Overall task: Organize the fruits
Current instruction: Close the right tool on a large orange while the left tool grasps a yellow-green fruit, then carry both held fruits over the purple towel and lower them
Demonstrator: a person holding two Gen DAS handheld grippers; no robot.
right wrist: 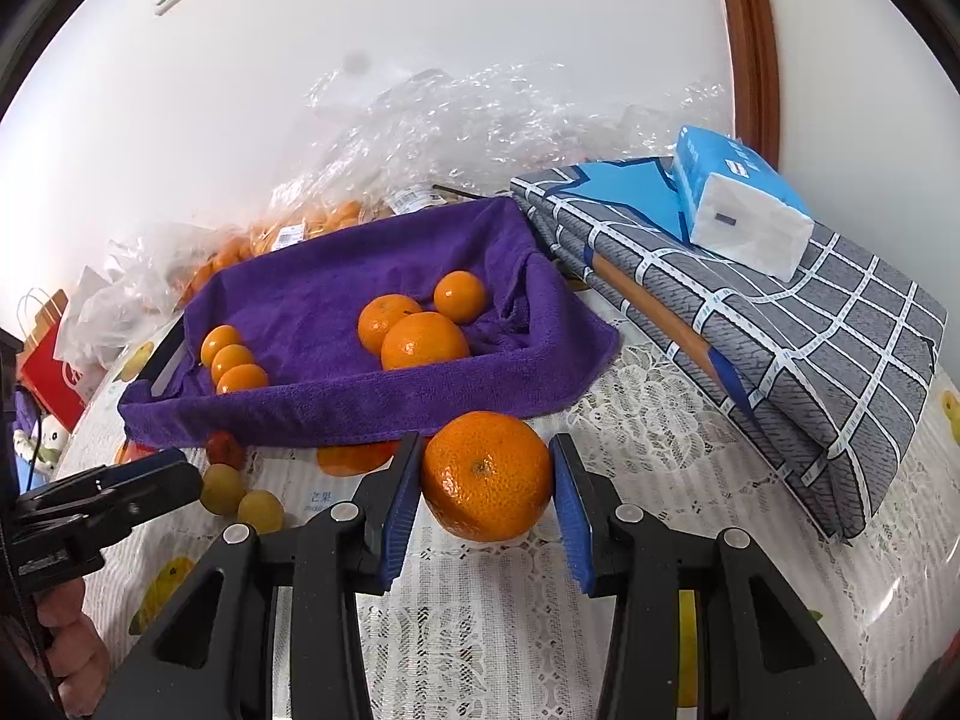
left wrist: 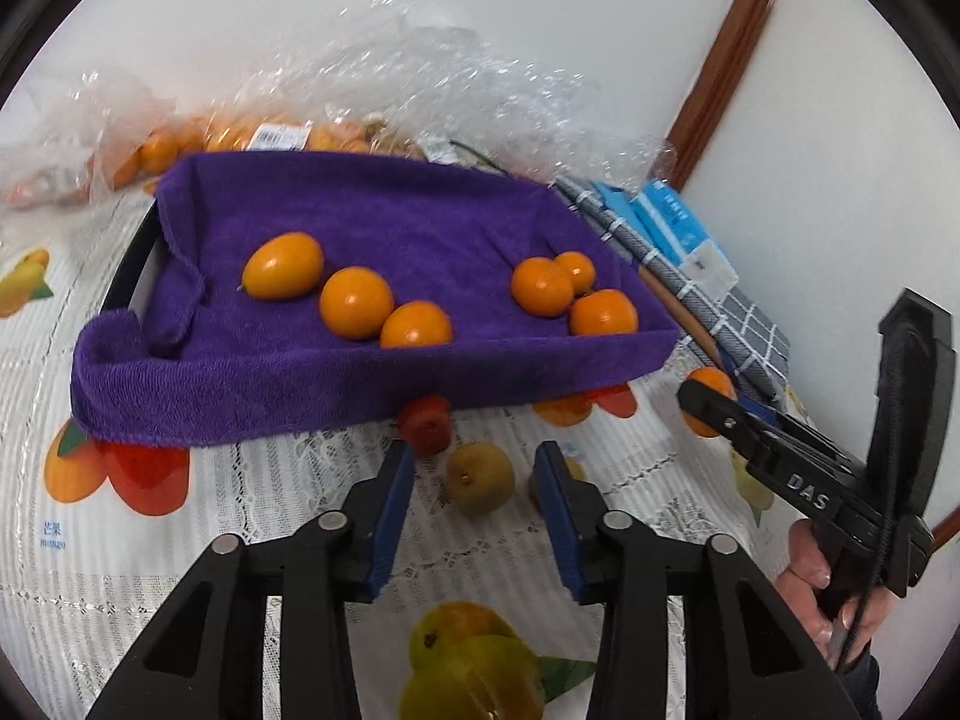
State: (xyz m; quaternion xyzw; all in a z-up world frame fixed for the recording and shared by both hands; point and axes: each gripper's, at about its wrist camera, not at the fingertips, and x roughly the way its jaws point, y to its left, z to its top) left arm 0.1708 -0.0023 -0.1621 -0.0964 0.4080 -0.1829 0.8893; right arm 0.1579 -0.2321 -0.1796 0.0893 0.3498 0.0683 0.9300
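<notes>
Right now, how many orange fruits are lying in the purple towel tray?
6. Three ovals in a row at its left. Three round ones clustered at its right. None seems hidden.

"DAS" — right gripper (left wrist: 708, 399) (side)

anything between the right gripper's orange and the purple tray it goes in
Only the tray's own near wall, draped in the purple towel, stands between the orange in the right gripper and the tray floor. The oranges already inside sit just behind that wall, crowding the nearest landing spot.
</notes>
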